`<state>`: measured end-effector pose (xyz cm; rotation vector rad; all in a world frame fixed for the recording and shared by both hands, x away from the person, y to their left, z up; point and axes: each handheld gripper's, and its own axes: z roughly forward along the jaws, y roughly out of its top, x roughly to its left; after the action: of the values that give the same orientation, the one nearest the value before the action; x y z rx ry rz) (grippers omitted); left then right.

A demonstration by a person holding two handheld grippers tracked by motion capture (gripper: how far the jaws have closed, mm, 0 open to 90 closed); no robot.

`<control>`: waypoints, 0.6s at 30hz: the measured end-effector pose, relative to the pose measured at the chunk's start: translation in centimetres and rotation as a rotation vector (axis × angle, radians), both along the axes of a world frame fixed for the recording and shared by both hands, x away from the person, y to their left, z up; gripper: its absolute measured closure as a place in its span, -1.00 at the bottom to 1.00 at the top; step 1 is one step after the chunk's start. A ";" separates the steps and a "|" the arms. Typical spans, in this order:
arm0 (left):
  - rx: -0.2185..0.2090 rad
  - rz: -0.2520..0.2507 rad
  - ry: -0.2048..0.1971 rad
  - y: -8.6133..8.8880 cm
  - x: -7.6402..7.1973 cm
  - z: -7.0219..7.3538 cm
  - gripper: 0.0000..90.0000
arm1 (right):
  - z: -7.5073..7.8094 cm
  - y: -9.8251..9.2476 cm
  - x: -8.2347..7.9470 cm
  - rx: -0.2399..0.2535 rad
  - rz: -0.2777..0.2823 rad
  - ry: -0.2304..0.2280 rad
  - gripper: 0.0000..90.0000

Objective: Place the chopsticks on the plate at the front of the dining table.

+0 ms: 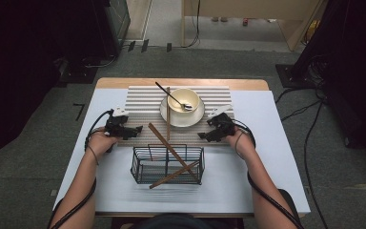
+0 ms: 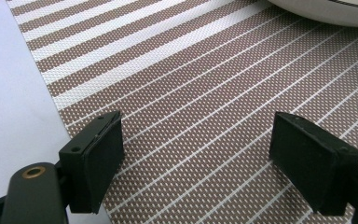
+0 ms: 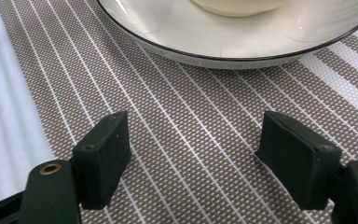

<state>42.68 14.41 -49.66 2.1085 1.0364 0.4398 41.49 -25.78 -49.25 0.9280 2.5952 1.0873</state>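
While both hands rest on the striped placemat (image 1: pixel 143 102) toward the desk's (image 1: pixel 267 157) far edge, the left tongs (image 1: pixel 137 130) and right tongs (image 1: pixel 204 135) stand released, nothing between their jaws. Between them sits a plate (image 1: pixel 171 117) carrying a cream bowl (image 1: pixel 183 98) with a spoon (image 1: pixel 171 98) in it; one chopstick (image 1: pixel 168 112) lies against the plate. Nearer the front edge, a wire basket (image 1: pixel 167 167) holds two crossed chopsticks (image 1: pixel 174 164).

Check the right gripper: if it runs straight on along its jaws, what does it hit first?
Probably the plate rim: the right gripper, jaws open and empty, points at it low across the placemat.
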 end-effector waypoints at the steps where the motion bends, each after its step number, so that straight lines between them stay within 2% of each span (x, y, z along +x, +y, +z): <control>1: 0.000 0.000 0.000 0.0 0.0 0.0 -0.60 | 0.0 0.0 0.0 0.004 0.001 0.000 -0.45; 5: 0.002 0.001 0.001 0.0 0.0 0.0 -0.60 | -0.2 -0.1 0.1 0.003 0.004 -0.018 -0.46; 9: 0.005 0.001 0.000 -0.1 0.0 0.0 -0.60 | -0.3 -0.2 0.1 0.004 0.032 -0.034 -0.51; 12: 0.005 0.002 0.000 -0.1 0.0 0.0 -0.60 | -0.6 -0.3 0.1 0.002 0.049 -0.068 -0.57; 18: 0.005 0.002 0.000 -0.1 0.0 0.0 -0.60 | -0.9 -0.4 0.0 0.028 0.067 -0.066 -0.69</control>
<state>42.69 14.33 -49.70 2.1126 1.0382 0.4438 41.52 -26.18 -50.17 0.8017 2.5811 1.1536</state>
